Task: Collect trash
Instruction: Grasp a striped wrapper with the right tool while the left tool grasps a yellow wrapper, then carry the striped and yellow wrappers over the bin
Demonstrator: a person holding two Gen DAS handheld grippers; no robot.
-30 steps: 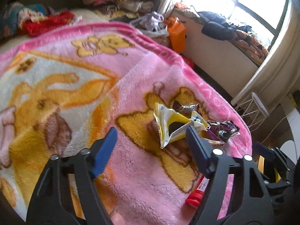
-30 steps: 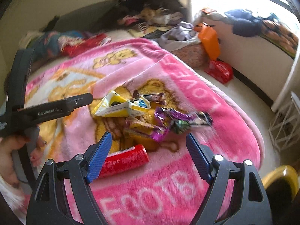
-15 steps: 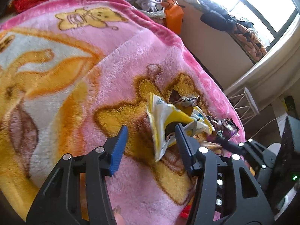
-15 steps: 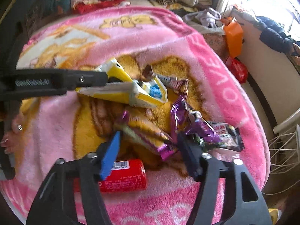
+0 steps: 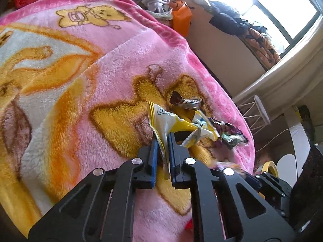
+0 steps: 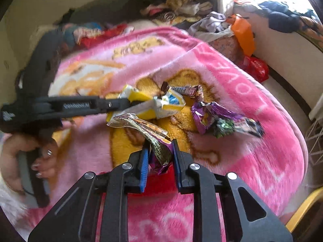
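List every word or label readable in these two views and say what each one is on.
"LOVE", upside down: pink blanket border.
More pale letters on the blanket's near edge: cut off, unreadable.
White lettering on the left gripper arm: blurred.
Print on the yellow wrapper, the gold and purple wrapper and the small silver wrapper: too blurred.

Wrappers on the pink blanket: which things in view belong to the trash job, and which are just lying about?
Job:
- yellow and white packet, left gripper closing on it
- gold and purple wrapper, right gripper closing on it
- purple wrapper
- silver wrapper

Lying about:
- pink blanket
- orange bag
- clothes pile
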